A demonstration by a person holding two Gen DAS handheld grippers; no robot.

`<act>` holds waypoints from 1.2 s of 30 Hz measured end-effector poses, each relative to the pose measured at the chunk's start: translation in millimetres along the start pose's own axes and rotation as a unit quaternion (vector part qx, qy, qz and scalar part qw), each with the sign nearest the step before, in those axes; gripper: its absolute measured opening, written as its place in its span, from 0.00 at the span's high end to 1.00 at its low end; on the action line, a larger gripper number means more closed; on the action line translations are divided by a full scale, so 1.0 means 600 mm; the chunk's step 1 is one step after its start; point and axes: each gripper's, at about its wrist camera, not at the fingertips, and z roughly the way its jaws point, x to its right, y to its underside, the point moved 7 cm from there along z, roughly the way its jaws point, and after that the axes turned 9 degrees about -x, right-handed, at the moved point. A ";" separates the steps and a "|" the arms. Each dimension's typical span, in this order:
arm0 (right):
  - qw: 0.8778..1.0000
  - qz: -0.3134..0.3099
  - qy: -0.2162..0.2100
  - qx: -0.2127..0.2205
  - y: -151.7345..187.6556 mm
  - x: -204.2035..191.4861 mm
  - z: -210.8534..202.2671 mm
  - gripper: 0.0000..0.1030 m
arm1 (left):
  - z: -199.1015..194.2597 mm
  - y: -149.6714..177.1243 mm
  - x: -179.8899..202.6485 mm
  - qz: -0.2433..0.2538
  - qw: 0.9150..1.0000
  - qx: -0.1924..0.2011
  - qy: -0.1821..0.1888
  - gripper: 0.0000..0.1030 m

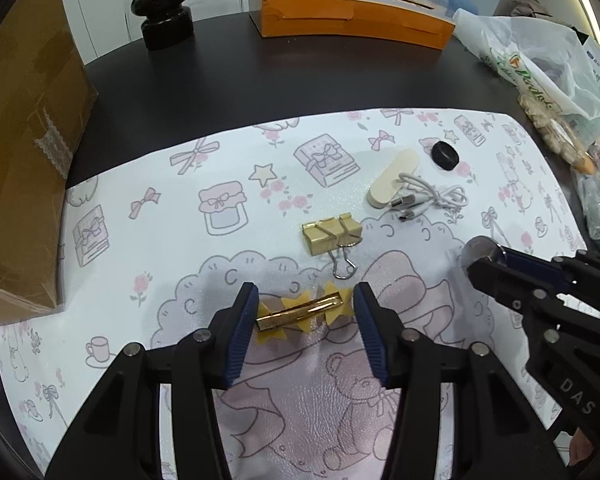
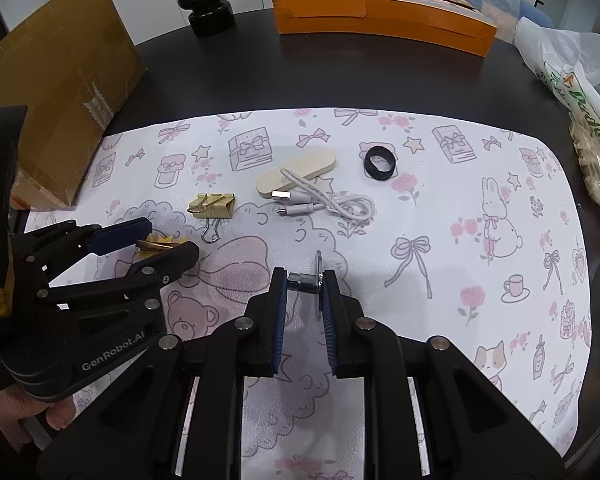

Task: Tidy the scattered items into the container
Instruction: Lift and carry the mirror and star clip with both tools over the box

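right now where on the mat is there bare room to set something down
Free: the mat's right side, from the black ring out to the edge, and its near-left stretch beside the cardboard box. Crowded: the middle, where binder clip, cable and wooden piece cluster, with both grippers just in front.

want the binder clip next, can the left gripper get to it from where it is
Probably yes. The gold binder clip lies just beyond the left gripper with bare mat between them, but the open jaws straddle the star hair clip, which it would need to deal with first.
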 end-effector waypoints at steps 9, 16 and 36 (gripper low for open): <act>1.000 -0.013 0.007 0.014 0.000 -0.015 -0.032 0.83 | -0.052 0.001 -0.010 -0.010 1.000 0.020 0.008 0.53; 0.999 -0.020 0.004 0.032 -0.010 -0.038 -0.072 0.83 | -0.098 0.004 -0.019 -0.017 0.999 0.039 0.011 0.53; 0.993 -0.073 0.010 0.093 -0.088 -0.164 -0.219 0.83 | -0.299 -0.028 -0.105 -0.058 0.989 0.137 0.004 0.53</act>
